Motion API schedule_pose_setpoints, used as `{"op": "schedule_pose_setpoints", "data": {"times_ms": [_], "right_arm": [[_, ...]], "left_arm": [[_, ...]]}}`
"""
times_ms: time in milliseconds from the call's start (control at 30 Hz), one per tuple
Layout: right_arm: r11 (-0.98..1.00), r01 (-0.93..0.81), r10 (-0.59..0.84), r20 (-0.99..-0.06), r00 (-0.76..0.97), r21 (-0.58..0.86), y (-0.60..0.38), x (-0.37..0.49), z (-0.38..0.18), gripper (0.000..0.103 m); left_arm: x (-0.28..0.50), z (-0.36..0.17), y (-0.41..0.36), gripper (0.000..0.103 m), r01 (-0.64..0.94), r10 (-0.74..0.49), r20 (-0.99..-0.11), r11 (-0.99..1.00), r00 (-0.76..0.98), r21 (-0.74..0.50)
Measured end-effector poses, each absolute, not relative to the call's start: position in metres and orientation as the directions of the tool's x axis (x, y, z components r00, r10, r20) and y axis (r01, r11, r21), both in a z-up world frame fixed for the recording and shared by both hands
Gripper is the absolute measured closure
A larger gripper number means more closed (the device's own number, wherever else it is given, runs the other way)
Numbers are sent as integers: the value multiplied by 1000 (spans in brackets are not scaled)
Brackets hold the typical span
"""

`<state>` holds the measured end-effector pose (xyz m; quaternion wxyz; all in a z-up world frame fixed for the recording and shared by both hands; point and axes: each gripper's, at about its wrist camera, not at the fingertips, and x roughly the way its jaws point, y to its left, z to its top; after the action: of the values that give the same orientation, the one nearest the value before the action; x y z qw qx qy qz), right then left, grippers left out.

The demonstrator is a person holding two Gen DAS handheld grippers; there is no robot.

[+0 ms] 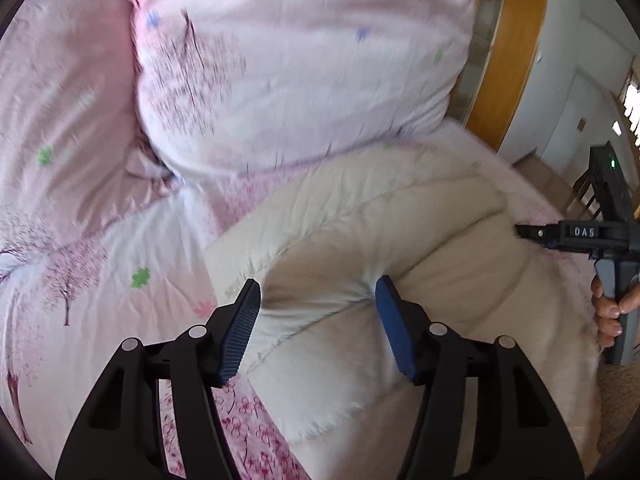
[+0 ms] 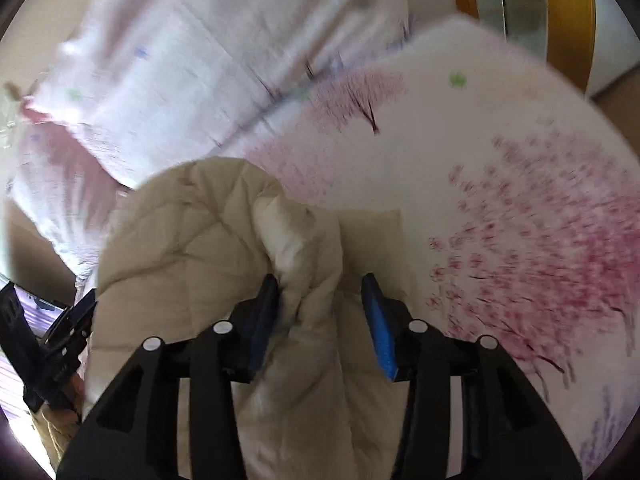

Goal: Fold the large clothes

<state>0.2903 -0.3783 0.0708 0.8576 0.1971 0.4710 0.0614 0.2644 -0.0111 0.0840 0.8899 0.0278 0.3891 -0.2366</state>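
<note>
Now a cream quilted coat (image 1: 360, 248) lies bunched on a bed with a pink blossom-print sheet (image 1: 100, 272), below a big pillow (image 1: 304, 64) in matching cloth. A wooden headboard (image 1: 516, 52) curves past the pillow's far edge.

From the left wrist view, the left hand-held gripper (image 1: 316, 322) sits low over the coat with its jaws apart — a puffy ridge of the fabric bulges between the blue pads (image 1: 394, 328), and the right pad presses into a crease while the left pad stands just clear at the coat's edge. Whether the fabric is truly pinched cannot be told.

At the right border of that view the right hand-held gripper (image 1: 528, 232) reaches in to the coat's far fold, a person's hand (image 1: 610, 312) wrapped round its handle.

From the right wrist view, the right hand-held gripper (image 2: 322, 312) has its jaws partly apart — a rumpled fold of the coat (image 2: 208, 248) rises between them, against the left pad, with a gap to the right one. The sheet (image 2: 500, 200) fills the space beyond, blurred.
</note>
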Motion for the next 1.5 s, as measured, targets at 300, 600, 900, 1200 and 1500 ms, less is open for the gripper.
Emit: {"op": "schedule_pose_setpoints", "data": {"times_ms": [300,600,900,1200,1500], "right_arm": [[937,-91,325,-750,576,336,-338,221,82,62],[924,-24,347,-807,477,383,-339,248,51,61],[908,-141,394,-693,603,394,-337,159,83,60],[936,-114,338,-763,551,332,-323,142,46,58],[940,-105,330,-791,516,323,-319,143,49,45]], "left_arm": [[214,99,-38,42,569,-440,-728,818,525,-84],[215,84,-43,42,542,-402,-739,838,541,-59],[141,109,-32,42,636,-534,-649,765,542,-99],[130,77,-48,42,645,-474,-722,763,504,-51],[120,74,-46,36,635,-464,-719,772,518,-40]]}}
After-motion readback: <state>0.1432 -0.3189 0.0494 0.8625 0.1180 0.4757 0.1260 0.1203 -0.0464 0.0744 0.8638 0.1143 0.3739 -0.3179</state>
